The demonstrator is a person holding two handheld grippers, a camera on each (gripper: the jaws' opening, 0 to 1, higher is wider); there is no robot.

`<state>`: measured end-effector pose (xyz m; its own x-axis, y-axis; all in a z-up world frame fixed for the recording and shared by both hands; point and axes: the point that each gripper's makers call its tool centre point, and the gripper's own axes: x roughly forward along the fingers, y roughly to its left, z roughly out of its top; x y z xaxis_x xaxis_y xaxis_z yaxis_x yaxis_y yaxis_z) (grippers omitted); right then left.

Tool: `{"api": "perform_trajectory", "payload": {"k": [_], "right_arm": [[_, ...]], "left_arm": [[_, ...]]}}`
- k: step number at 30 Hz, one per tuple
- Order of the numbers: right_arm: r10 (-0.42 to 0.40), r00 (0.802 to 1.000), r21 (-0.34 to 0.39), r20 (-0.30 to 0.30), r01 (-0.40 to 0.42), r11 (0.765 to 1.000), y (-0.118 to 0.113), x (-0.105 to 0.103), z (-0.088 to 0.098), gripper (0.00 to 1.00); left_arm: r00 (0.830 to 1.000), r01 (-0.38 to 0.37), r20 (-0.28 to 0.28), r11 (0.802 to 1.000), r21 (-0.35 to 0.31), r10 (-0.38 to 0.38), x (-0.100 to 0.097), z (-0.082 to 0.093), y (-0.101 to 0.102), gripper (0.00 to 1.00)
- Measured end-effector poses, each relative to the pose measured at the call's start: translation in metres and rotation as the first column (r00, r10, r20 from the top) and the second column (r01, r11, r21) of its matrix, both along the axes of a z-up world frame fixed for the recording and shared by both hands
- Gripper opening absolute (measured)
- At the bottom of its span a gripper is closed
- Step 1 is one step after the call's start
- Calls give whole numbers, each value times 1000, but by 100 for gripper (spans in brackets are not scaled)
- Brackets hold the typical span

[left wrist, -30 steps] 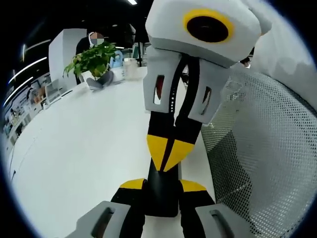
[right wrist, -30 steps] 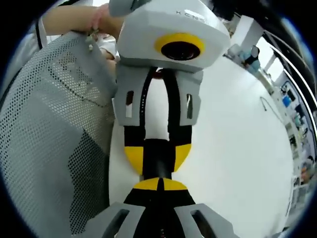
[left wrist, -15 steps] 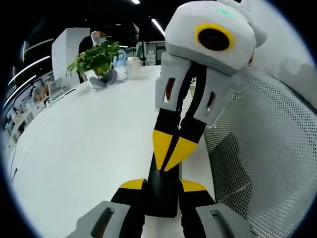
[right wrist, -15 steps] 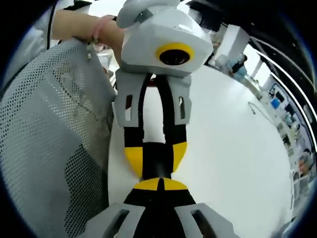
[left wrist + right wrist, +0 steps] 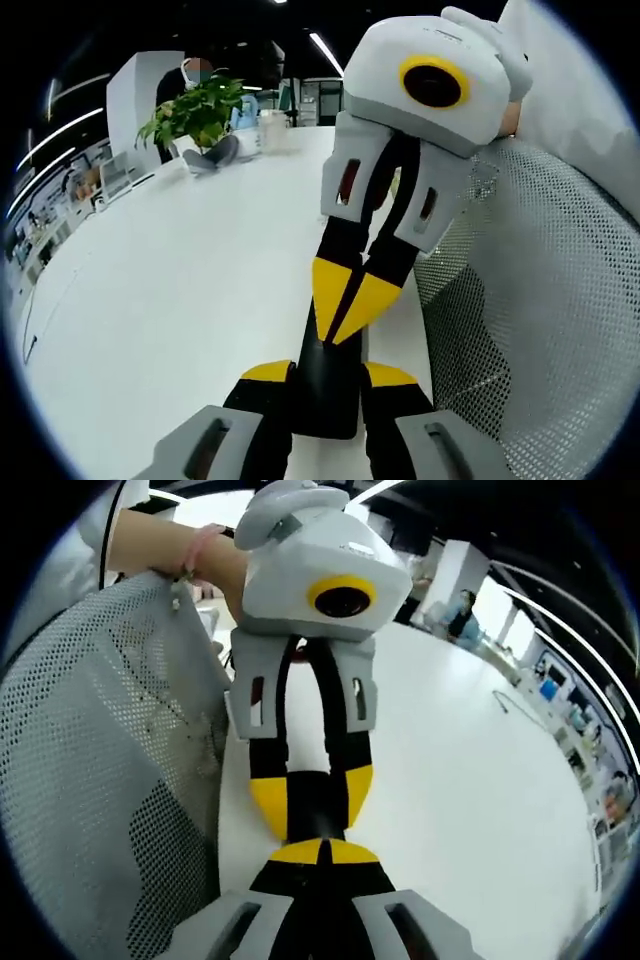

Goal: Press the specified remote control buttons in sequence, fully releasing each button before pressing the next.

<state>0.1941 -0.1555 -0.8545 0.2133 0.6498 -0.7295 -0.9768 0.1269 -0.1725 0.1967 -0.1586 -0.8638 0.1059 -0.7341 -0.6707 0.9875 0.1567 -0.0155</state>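
Left gripper [image 5: 325, 375]: jaws clamped on one black remote control [image 5: 326, 405], which stands between its two yellow pads [image 5: 270, 371]. The remote is seen end-on, so no buttons can be read. In the right gripper view the same left gripper [image 5: 315, 798] faces the camera, and the remote control [image 5: 320, 818] is a dark block between its spread yellow tips.

Right gripper [image 5: 345, 305]: jaws pressed together with nothing between them, the yellow tips forming one wedge. It comes in from above and ahead of the left jaws, and the wedge point meets the far end of the remote. From its own camera, the right gripper [image 5: 322, 852] sits tip to tip against the remote. I cannot tell whether a button is under it.

Count: two grippers, one remote.

Surroundings:
- One white table [image 5: 170, 300] under and to the left of the left gripper; also seen to the right of the right gripper [image 5: 460, 780].
- One grey mesh chair back [image 5: 540, 300] just right of the left gripper; left of the right gripper [image 5: 100, 760].
- One potted plant [image 5: 195, 110] well beyond the left gripper at the table's far end, with one white cup [image 5: 270, 128] near it.
- One hand [image 5: 215, 565] with a pink wristband holds the left gripper's body.
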Motion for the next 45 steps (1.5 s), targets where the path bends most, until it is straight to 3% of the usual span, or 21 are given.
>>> {"api": "perform_trajectory", "payload": {"k": [6, 19, 25, 29, 32, 45], "right_arm": [[-12, 999, 30, -44, 14, 999, -3, -2, 1, 1], [-37, 996, 39, -76, 40, 998, -14, 0, -1, 22], [-47, 996, 7, -80, 48, 999, -23, 3, -6, 28], [-55, 994, 3, -98, 55, 998, -26, 2, -7, 28], [-81, 986, 34, -146, 87, 996, -26, 2, -4, 31], [-97, 984, -1, -150, 98, 995, -42, 3, -9, 30]], "left_arm": [[1000, -13, -1, 1000, -13, 13, 0, 0, 0, 26], [1000, -16, 3, 999, -28, 16, 0, 1, -1, 26], [1000, -14, 4, 999, -30, 14, 0, 0, 0, 26], [1000, -12, 4, 999, -30, 12, 0, 0, 0, 26], [1000, -12, 4, 999, -32, 12, 0, 0, 0, 26], [1000, -8, 5, 999, -33, 8, 0, 1, 0, 26]]}}
